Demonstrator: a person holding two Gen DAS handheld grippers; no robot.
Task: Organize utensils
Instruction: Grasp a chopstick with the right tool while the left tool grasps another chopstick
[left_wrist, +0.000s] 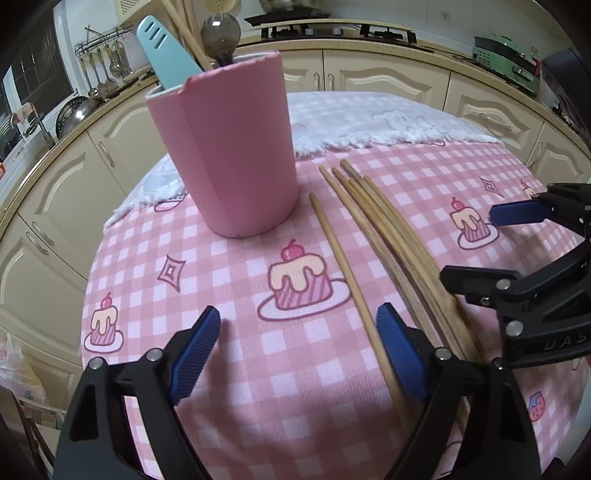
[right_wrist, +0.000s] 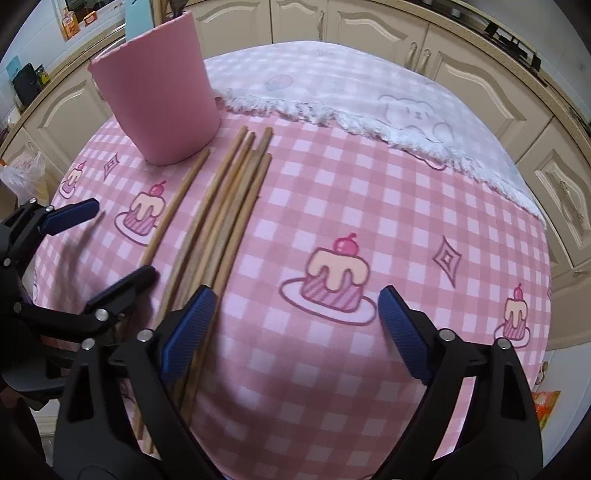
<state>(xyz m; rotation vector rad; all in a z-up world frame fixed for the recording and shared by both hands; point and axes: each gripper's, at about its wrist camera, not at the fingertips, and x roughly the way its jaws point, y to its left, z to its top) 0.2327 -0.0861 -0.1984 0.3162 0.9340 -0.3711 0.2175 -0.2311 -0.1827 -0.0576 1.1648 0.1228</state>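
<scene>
A pink cup stands on the checked tablecloth, holding a blue spatula, a dark spoon and some chopsticks. More wooden chopsticks lie loose just beside the cup. The left gripper and right gripper both hover wide apart, gripping nothing.

Home kitchen: cream cabinets, gas hob, hanging ladles (rack w/ colander), checked tablecloth.
</scene>
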